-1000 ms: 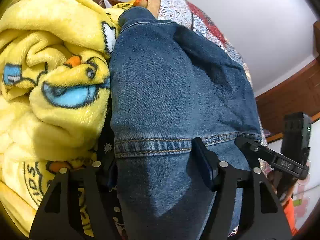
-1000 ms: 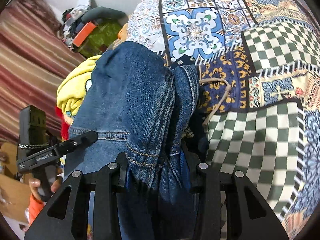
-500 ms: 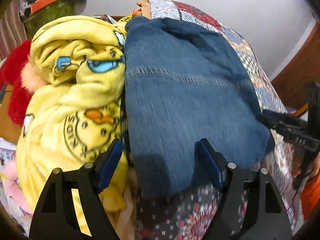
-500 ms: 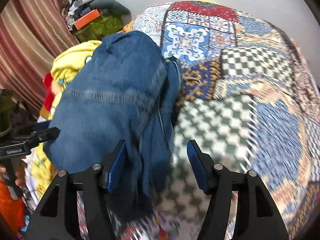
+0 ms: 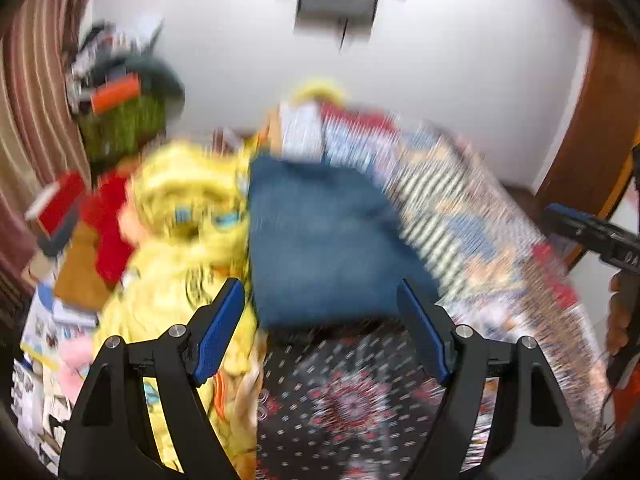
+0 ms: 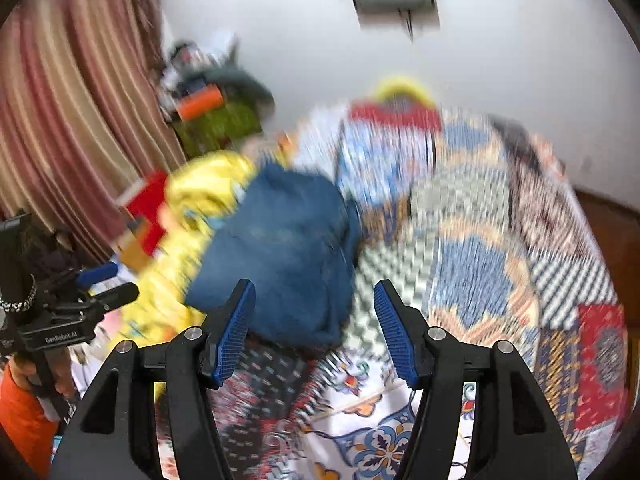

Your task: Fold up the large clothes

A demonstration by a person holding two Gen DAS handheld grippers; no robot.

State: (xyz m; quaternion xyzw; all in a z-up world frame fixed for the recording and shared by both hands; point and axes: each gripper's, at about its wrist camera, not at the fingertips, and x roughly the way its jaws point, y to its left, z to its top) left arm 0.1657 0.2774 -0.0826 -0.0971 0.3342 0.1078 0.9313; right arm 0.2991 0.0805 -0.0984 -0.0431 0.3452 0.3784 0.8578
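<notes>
Folded blue denim garment (image 5: 320, 240) lies on the patchwork bedspread (image 6: 480, 248); left gripper (image 5: 320, 328) and right gripper (image 6: 316, 328) gape empty above it.

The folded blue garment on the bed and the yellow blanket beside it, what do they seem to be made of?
The folded blue garment looks like denim: matte, mottled indigo with a faded, worn surface, and it keeps a firm, blocky folded shape. The yellow blanket looks like plush fleece: soft, puffy rolls with a printed cartoon pattern. Motion blur hides the weave and pile of both, so this is a best guess.
</notes>
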